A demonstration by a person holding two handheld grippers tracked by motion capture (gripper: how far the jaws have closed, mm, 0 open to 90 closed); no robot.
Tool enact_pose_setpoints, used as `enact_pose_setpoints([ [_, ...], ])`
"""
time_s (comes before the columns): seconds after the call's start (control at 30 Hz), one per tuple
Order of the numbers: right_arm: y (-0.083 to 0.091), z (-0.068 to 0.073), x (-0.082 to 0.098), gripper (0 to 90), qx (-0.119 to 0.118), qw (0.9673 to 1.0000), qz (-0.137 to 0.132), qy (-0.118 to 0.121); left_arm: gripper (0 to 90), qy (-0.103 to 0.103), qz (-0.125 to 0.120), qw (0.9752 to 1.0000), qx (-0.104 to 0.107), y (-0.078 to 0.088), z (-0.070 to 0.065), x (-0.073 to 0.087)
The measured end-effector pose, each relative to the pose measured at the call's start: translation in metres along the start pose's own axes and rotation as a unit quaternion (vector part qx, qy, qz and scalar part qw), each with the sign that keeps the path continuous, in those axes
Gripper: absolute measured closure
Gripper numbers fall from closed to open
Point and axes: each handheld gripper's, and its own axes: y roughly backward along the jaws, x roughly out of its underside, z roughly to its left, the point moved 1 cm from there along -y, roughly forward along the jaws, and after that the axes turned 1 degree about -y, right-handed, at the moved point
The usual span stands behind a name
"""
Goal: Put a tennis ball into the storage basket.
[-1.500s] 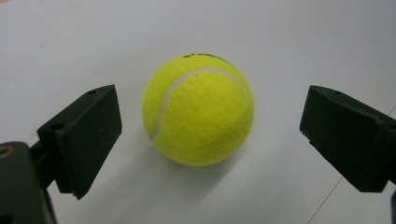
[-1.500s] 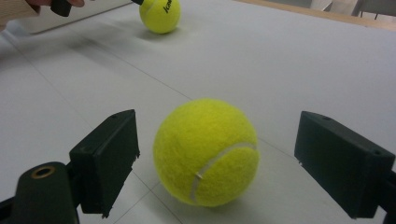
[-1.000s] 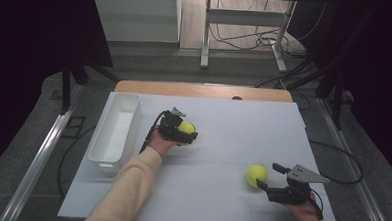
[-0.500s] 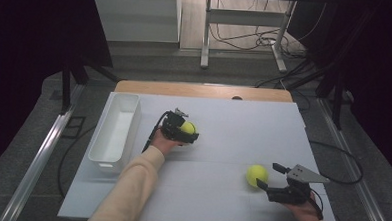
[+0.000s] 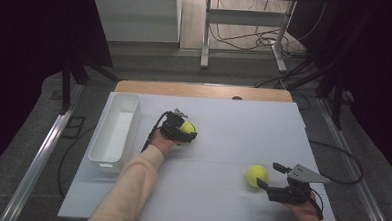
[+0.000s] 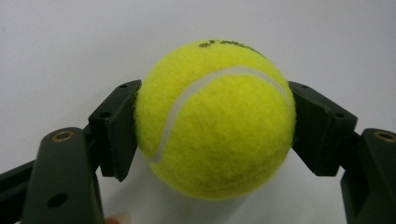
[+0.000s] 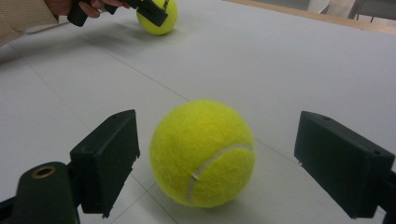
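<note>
Across the middle of the high view lies the white table (image 5: 215, 191), the biggest thing here, with a wooden strip along its far edge. At about nine o'clock on it stands a long white bin (image 5: 114, 132), its length running toward twelve.

Just off the bin's three o'clock side, near the table's centre, is the left gripper (image 5: 184, 131), borne by a hand in a cream sleeve (image 5: 130, 187) that comes up from six o'clock. Its jaws have just been closing and now clamp a yellow tennis ball (image 5: 187, 127), which sits on the table between them. In the left gripper view this held ball (image 6: 215, 119) has one black pad pressed against its nine o'clock side and the other against its three o'clock side, the white seam curving across its face.

Toward four o'clock on the table, well apart from the first, a second tennis ball (image 5: 256, 175) lies free on the surface. The right gripper (image 5: 271, 179) is just at its four o'clock side, jaws pointing toward ten. In the right gripper view the jaws stand wide apart, with this ball (image 7: 202, 153) between them, nearer the nine o'clock pad and touching neither.
</note>
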Motion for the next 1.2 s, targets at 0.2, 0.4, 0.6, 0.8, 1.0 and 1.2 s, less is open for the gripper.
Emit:
enact_pose_setpoints([
  [0.2,0.0,0.0,0.0,14.5,0.001,1.0,-0.002,0.0,26.3,-0.007,-0.001,1.0,0.005,0.003,-0.004,0.0],
  [0.4,0.0,0.0,0.0,14.5,0.001,1.0,0.0,0.001,26.2,-0.012,-0.017,0.9998,0.004,0.012,-0.007,-0.002],
  [0.6,0.0,0.0,0.0,14.5,0.001,1.0,0.0,0.001,26.2,-0.011,-0.031,0.9993,0.015,0.025,-0.009,0.001],
  [0.8,0.0,0.0,0.0,14.5,0.002,1.0,0.0,0.001,26.1,-0.01,-0.036,0.9991,0.021,0.032,-0.01,0.006],
  [1.0,0.0,0.001,0.0,14.5,0.003,1.0,-0.001,0.001,26.1,-0.011,-0.043,0.9988,0.021,0.037,-0.011,0.009],
  [1.2,0.0,0.0,0.0,14.5,0.002,1.0,0.0,0.0,26.1,-0.009,-0.057,0.9981,0.023,0.045,-0.012,0.013],
])
